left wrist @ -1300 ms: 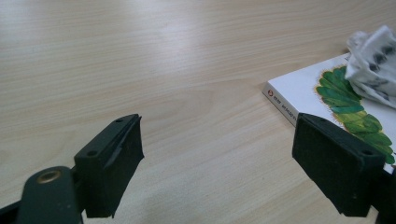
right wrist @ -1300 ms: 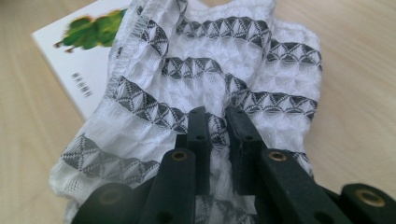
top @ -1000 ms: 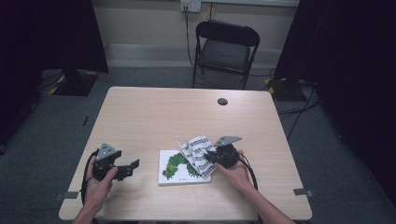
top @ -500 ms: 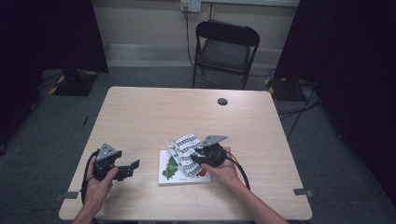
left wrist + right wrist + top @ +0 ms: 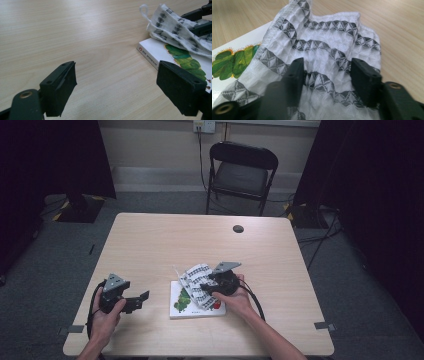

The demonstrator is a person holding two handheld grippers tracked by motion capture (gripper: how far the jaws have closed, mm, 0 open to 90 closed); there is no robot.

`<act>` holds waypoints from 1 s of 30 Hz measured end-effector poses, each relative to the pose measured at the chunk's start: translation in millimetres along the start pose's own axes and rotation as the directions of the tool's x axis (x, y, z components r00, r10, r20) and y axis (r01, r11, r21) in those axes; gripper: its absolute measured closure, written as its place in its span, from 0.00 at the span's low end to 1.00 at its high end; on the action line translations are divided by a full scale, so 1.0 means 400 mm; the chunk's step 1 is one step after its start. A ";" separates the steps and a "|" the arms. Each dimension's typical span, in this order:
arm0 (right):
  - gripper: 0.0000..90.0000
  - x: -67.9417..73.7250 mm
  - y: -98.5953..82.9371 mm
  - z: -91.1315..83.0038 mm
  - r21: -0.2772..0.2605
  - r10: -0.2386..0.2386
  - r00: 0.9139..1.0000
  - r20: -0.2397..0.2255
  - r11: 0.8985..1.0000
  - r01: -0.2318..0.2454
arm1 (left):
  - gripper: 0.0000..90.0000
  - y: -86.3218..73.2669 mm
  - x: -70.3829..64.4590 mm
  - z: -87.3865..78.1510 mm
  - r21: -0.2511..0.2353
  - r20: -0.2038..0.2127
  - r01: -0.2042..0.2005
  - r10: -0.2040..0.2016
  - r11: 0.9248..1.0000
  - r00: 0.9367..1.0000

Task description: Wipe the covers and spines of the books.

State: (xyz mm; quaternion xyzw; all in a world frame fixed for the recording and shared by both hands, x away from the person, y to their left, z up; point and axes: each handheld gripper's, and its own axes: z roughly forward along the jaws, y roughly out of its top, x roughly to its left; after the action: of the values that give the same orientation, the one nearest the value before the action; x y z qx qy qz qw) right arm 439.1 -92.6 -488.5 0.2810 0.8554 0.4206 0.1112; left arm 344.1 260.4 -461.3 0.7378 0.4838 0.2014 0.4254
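On the near half of the pale wooden table [image 5: 150, 240], a person seated at its front edge works with a hand-held gripper in each hand. At the left, the left gripper [image 5: 136, 301] rests low on the tabletop with its jaws spread wide and nothing between them, well apart from the work. Just to its right lies a white picture book [image 5: 187, 306], flat on the wood, its cover showing a green caterpillar. Over the book's far corner a white cloth with rows of dark triangles [image 5: 196, 281] is lifted in a loose fold, a small hanging loop standing up at its top edge. At the right, the right gripper [image 5: 212, 290] has that cloth bunched between its jaws (in the right gripper view the fabric bulges up across the gap, and the jaws look only partly closed on it).

The risk, as it appears from the room, lies in that loose hold: a grip on a soft bunch instead of a firm edge could let the cloth slide out as it is carried, dropping it back over the book. A trailing part still drapes on the cover, so a quick pull might drag the book across the table or nudge it toward the front edge. With the left gripper standing off, nothing pins the book down.
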 end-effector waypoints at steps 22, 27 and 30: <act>0.93 -0.075 -0.004 -0.064 -0.002 0.067 0.995 0.078 0.998 -0.067 | 0.18 0.001 0.000 -0.004 -0.008 0.009 -0.002 0.002 1.000 1.000; 0.94 -0.099 -0.011 -0.109 -0.023 0.096 0.991 0.098 0.995 -0.095 | 0.19 0.001 -0.006 -0.001 0.000 0.013 -0.012 0.012 1.000 1.000; 0.94 -0.115 -0.024 -0.134 -0.023 0.105 0.987 0.123 0.994 -0.103 | 0.19 0.001 -0.003 -0.001 0.003 0.010 -0.011 0.011 1.000 1.000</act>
State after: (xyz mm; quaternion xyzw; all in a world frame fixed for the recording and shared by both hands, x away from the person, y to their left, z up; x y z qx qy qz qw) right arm 450.1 -159.2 -464.9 0.3499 0.8275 0.4148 0.1443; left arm 343.4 259.7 -460.6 0.7422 0.4780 0.1992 0.4255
